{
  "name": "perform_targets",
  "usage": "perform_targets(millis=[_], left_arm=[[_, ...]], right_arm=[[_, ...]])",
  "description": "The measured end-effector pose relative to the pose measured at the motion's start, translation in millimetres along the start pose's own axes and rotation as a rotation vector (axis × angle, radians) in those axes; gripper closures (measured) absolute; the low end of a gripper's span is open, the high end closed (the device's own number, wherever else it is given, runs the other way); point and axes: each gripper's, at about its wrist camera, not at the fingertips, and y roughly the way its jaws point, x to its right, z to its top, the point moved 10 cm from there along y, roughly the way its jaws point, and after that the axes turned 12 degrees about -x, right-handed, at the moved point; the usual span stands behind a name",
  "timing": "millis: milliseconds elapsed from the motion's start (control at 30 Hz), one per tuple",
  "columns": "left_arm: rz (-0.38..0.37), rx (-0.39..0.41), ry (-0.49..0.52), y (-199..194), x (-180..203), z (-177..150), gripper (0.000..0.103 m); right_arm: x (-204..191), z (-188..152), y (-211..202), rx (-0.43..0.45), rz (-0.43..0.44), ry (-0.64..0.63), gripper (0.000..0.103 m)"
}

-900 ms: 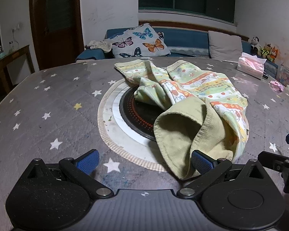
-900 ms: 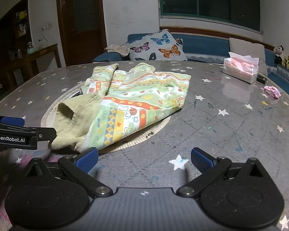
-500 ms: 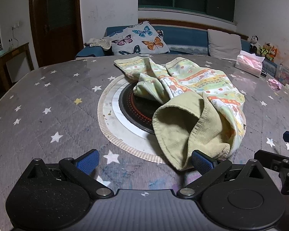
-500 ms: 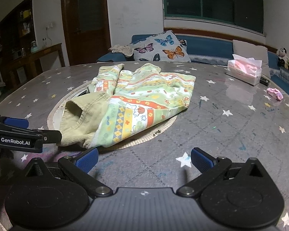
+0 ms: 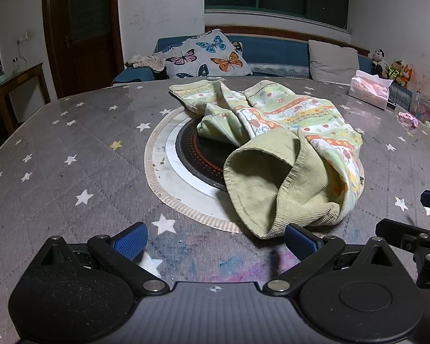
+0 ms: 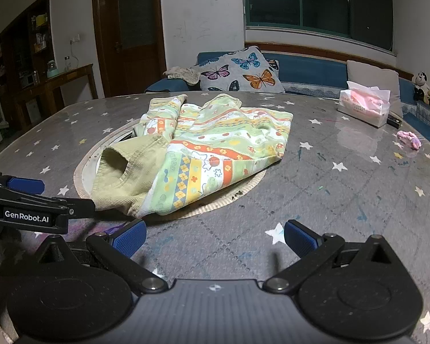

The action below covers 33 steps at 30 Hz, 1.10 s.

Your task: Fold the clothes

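Observation:
A small pair of trousers (image 5: 295, 120) with a green, orange and yellow print lies crumpled on the star-patterned table (image 5: 71, 132), partly over a round black hotplate (image 5: 197, 154). Its olive ribbed waistband (image 5: 258, 189) gapes open towards me. My left gripper (image 5: 215, 241) is open just short of the waistband, its right pad (image 5: 299, 242) near the hem and apart from it. My right gripper (image 6: 215, 237) is open over bare table, in front of the trousers (image 6: 220, 146). Each gripper shows at the edge of the other's view: the right gripper (image 5: 410, 215) and the left gripper (image 6: 58, 196).
A round mat ring (image 5: 157, 183) surrounds the hotplate. A pink tissue box (image 6: 364, 106) and a small pink scrap (image 6: 410, 139) sit at the table's far right. Behind are a blue sofa with a butterfly cushion (image 6: 240, 70), a door and a wooden side table (image 6: 57, 86).
Both grippers have drawn back a little from the trousers and stay open. The waistband hem no longer overlaps my left gripper's right pad. The trousers lie as before.

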Motion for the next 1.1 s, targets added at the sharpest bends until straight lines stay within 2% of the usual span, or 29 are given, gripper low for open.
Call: perform_targets(millis=[1100], left_arm=[[0.006,-0.019,-0.001,8.2,-1.1,1.9,0.000]], right_arm=[[-2.8,2.5,9.0,-0.016,0.007,-0.005,0.000]])
